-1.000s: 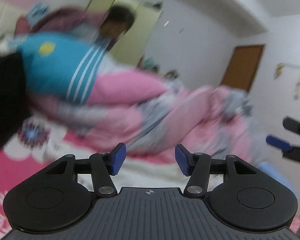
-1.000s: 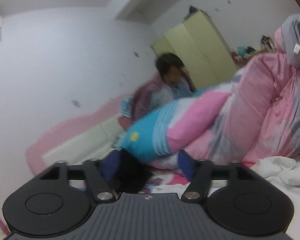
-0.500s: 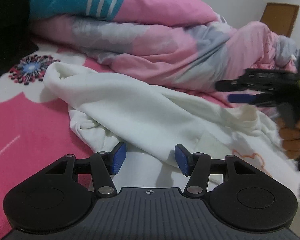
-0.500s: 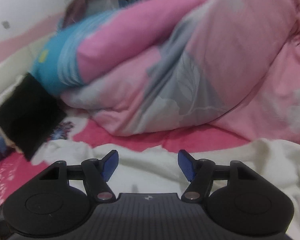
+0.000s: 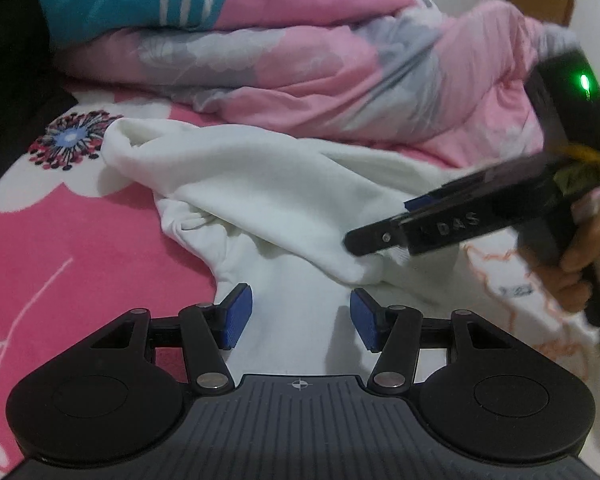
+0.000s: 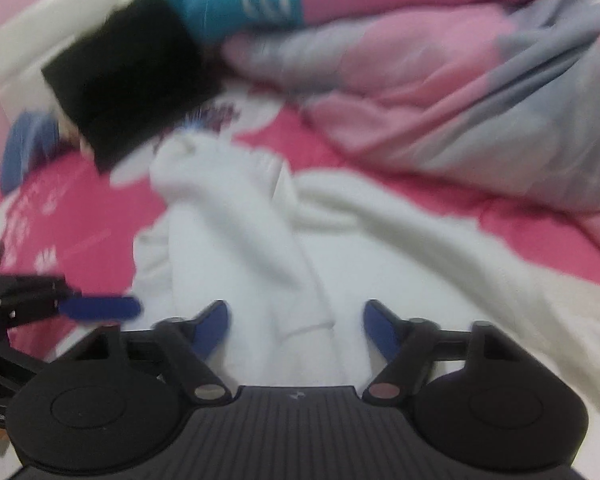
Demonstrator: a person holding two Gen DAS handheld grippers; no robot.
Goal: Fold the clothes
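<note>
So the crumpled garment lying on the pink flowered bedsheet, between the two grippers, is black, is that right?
Not quite: the crumpled garment on the pink flowered bedsheet is white, not black. The left wrist view shows it plainly, lying ahead of the left gripper and under the right gripper.

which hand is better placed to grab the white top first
Right, probably. The right gripper, jaws just closing, straddles a raised fold of the white top. The left gripper hangs open over flat cloth at the hem.
</note>
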